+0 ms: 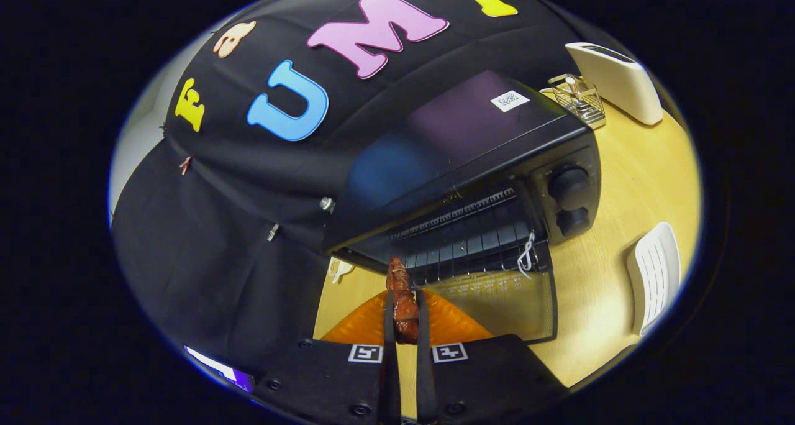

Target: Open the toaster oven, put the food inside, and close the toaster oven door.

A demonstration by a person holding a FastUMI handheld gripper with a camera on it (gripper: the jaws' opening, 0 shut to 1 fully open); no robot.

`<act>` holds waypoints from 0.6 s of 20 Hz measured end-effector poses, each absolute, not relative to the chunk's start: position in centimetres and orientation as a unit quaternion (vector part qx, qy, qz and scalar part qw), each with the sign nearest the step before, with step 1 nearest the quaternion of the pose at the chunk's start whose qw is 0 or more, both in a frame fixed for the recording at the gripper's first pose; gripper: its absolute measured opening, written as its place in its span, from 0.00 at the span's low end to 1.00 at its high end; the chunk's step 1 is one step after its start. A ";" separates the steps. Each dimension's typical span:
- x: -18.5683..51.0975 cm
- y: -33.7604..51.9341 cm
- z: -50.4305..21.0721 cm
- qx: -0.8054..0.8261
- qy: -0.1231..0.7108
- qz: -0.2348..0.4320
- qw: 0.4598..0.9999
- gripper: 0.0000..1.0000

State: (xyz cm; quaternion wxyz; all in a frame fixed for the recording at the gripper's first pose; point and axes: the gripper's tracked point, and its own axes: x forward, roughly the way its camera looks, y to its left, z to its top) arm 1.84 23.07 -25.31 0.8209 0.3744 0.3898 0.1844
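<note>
A black toaster oven [472,133] stands on the wooden table with its glass door [503,304] folded down flat toward me. Inside, a wire rack [463,238] shows. My gripper [404,297] is shut on a brown, glazed piece of food [402,297], held upright between both fingers [389,325]. The food's tip reaches up to the front edge of the oven opening, at its left side. Two round knobs [570,186] sit on the oven's right panel.
An orange plate [456,325] lies under the fingers, in front of the open door. A white ribbed dish [655,276] rests on the table right of the oven. Behind the oven stand a wire basket [579,99] and a white toaster-like box [618,80].
</note>
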 end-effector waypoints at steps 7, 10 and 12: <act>7.0 23.9 -27.8 0.420 0.362 0.112 0.824 0.14; 8.3 23.8 -29.6 0.416 0.364 0.080 0.830 0.14; 8.6 23.5 -31.0 0.400 0.368 0.063 0.837 0.15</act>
